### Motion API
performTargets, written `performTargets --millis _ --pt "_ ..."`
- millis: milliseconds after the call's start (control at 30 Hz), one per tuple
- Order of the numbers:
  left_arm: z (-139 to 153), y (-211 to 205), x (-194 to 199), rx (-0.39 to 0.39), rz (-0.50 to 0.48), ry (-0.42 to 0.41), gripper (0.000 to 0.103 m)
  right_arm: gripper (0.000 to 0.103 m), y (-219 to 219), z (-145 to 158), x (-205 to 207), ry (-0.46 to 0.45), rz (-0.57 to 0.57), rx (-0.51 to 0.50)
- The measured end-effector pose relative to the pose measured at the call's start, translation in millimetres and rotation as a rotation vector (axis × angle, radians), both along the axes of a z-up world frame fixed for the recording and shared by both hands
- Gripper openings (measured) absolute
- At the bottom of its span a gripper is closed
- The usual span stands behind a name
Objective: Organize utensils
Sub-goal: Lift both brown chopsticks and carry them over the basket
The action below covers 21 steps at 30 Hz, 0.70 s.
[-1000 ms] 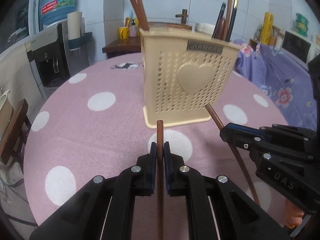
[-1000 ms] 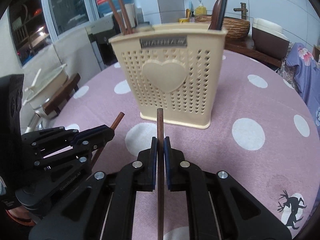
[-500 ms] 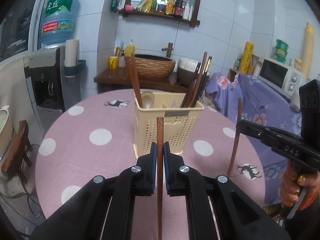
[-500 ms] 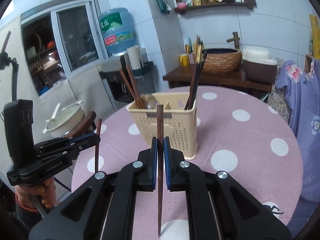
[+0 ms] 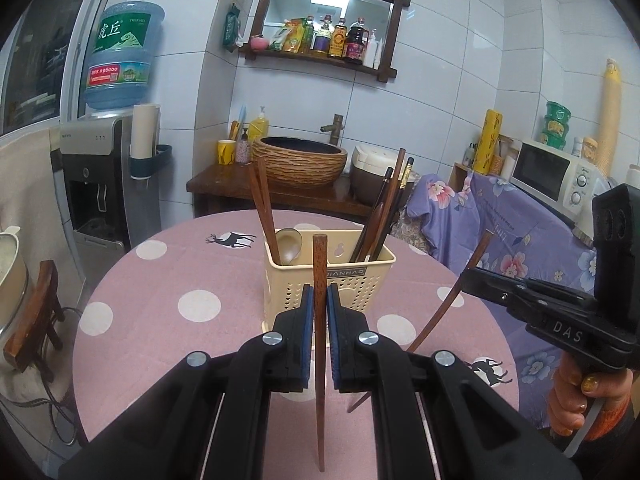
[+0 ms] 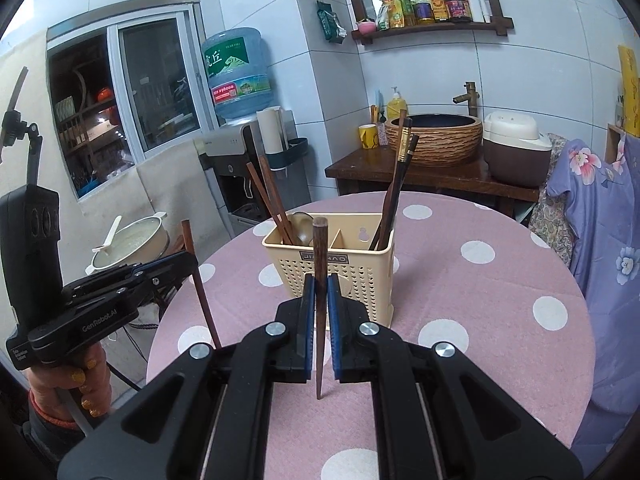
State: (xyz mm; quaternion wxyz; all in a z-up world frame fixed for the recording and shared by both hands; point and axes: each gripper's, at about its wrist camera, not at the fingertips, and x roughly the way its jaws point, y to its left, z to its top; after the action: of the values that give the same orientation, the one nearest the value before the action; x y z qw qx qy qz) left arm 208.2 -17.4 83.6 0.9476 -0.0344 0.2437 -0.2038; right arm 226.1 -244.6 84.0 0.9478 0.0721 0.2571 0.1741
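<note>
Two pairs of tongs are up over the pink spotted surface [image 5: 152, 320], each clamped on a single brown chopstick. In the left wrist view, the left tongs [image 5: 319, 316] fill the lower middle of the frame, their blue pads pressed against the left chopstick [image 5: 319, 280], which stands near upright, blunt end up and thin tip down at the bottom of the frame. At the right edge of that same view the right tongs [image 5: 466, 280] come in from the side, held by a hand [image 5: 572, 400], with the right chopstick [image 5: 444, 308] slanting through them, upper end toward the upper right, tip down toward the lower middle.

In the right wrist view, the right tongs sit at lower centre, gripping their stick upright, tip hanging clear above the cloth. On the left of that frame the left tongs appear with their stick slanted.

Just beyond both held sticks, at the centre of each frame, stands the cream utensil holder [image 6: 356, 276], perforated, with a divider splitting it in two. In the right wrist view its left compartment holds two brown chopsticks [image 6: 268, 196] and a spoon [image 6: 302, 226]; its right compartment holds dark chopsticks [image 6: 394, 184] leaning to the upper right. Both held sticks are apart from the holder.

Behind, a water dispenser [image 6: 240, 148] stands at the left and a basin [image 6: 440, 132] at the upper right.
</note>
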Motion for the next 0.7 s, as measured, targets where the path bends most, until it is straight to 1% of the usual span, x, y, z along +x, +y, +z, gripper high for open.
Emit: performTargets --millis 200,333,433,533,600,633,700 --pt "6 1 0 -0.002 0.000 -0.015 0.008 0.007 0 5 1 -0.005 0.004 0.003" --pt "20 -2 1 -0.002 -0.010 -0.037 0.008 0.007 0 18 2 -0.016 0.010 0.003" --pt "42 -3 5 -0.010 -0.010 -0.081 0.008 0.007 -1 37 2 -0.041 0.015 0.007" --pt "74 -5 13 -0.023 0.002 -0.144 0.008 0.007 -2 68 3 -0.106 -0.011 0.003" --pt "95 -5 23 -0.059 0.000 -0.176 0.008 0.007 -5 91 6 -0.150 -0.034 0.014" --pt "106 -4 28 -0.078 0.008 -0.192 0.008 0.007 -6 101 8 -0.170 -0.048 0.019" --pt "124 -6 36 -0.084 0.037 -0.241 0.008 0.007 -8 122 13 -0.212 -0.080 0.014"
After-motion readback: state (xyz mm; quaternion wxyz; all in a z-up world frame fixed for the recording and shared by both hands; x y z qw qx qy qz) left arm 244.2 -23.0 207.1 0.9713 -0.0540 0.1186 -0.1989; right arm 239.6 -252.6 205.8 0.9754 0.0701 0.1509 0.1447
